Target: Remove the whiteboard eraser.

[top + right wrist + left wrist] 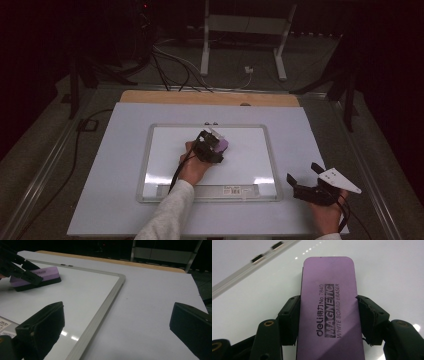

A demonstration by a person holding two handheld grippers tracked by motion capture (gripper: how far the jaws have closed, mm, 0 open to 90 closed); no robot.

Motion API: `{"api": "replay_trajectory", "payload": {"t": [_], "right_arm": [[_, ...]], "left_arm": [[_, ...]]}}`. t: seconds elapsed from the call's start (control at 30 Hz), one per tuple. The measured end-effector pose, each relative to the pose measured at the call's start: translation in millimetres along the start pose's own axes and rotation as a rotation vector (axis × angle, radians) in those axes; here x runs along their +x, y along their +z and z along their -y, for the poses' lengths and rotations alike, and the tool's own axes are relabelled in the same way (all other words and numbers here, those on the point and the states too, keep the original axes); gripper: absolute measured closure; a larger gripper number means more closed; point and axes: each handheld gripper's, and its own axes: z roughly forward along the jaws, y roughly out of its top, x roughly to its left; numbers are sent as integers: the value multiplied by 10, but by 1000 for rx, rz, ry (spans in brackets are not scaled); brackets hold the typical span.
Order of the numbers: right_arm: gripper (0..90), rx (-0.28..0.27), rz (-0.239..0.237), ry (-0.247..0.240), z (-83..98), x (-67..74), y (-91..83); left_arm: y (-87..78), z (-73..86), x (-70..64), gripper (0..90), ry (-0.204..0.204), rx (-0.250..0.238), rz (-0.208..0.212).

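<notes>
Here the left gripper (328, 315) clamps the purple whiteboard eraser (329, 307) on the whiteboard (165, 165); beside the whiteboard, the right gripper (117, 322) gapes empty.

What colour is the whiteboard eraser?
The rectangular magnetic whiteboard eraser has a purple top and a black base, clearest in the left gripper view.

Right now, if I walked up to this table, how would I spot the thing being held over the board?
Find the silver-framed whiteboard lying flat on the pale table. Near its upper middle, the left gripper clamps a purple rectangular block with a black base. It is the only coloured thing there, printed "Magnetic white board eraser".
</notes>
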Motion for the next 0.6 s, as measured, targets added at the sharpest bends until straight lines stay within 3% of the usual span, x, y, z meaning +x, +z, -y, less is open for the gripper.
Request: {"api": "replay_trajectory", "payload": {"t": [0.27, 0.53, 0.6], "right_arm": [[3, -2, 1, 3, 0, 0, -5], [3, -2, 3, 3, 0, -3, -9], [3, -4, 3, 5, -2, -3, -11]], "left_arm": [[-18, 30, 146, 417, -41, 17, -54], [-57, 101, 245, 417, -86, 14, -79], [-93, 133, 281, 417, -103, 6, -69]]}}
